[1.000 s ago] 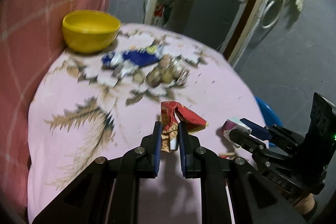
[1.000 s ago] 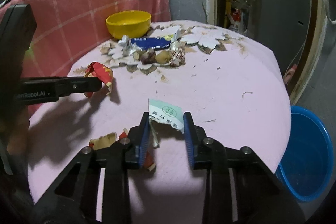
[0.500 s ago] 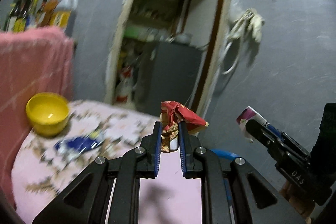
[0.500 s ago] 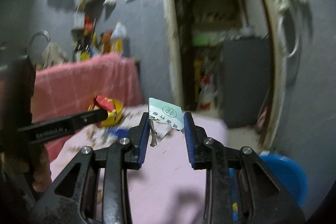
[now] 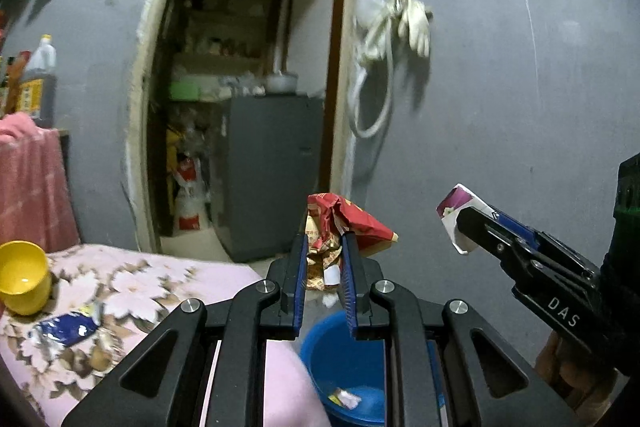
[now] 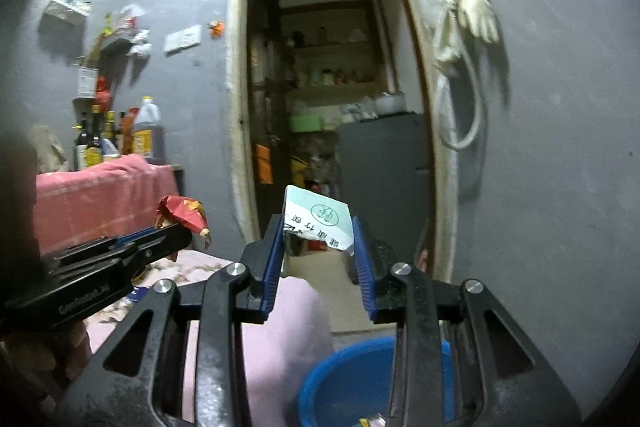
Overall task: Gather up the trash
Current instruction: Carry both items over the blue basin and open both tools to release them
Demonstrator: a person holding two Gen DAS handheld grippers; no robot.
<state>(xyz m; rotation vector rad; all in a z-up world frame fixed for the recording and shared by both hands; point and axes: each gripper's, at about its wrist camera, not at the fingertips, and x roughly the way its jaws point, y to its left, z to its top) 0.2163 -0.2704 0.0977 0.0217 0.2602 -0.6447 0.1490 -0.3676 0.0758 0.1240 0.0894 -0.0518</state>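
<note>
My left gripper point(image 5: 324, 259) is shut on a crumpled red and yellow wrapper point(image 5: 344, 223), held in the air beyond the table's edge, above a blue basin point(image 5: 344, 359) on the floor. My right gripper point(image 6: 318, 247) is shut on a white and green paper carton piece point(image 6: 318, 219), also raised, with the blue basin point(image 6: 344, 383) below it. The right gripper and its carton show at the right of the left wrist view point(image 5: 460, 223). The left gripper and wrapper show at the left of the right wrist view point(image 6: 182, 219). A bit of trash point(image 5: 344, 397) lies in the basin.
A round table with a pink flowered cloth point(image 5: 132, 279) holds a yellow bowl point(image 5: 22, 281), a blue wrapper point(image 5: 64, 327) and scraps. A pink-covered counter with bottles point(image 6: 116, 139) stands behind. A doorway point(image 6: 332, 107) opens to a grey cabinet. Gloves and hose point(image 5: 396, 27) hang on the wall.
Both grippers have lifted off the table with their trash and swung right, so the basin now lies beneath them. The table has dropped to the lower left of both views.
</note>
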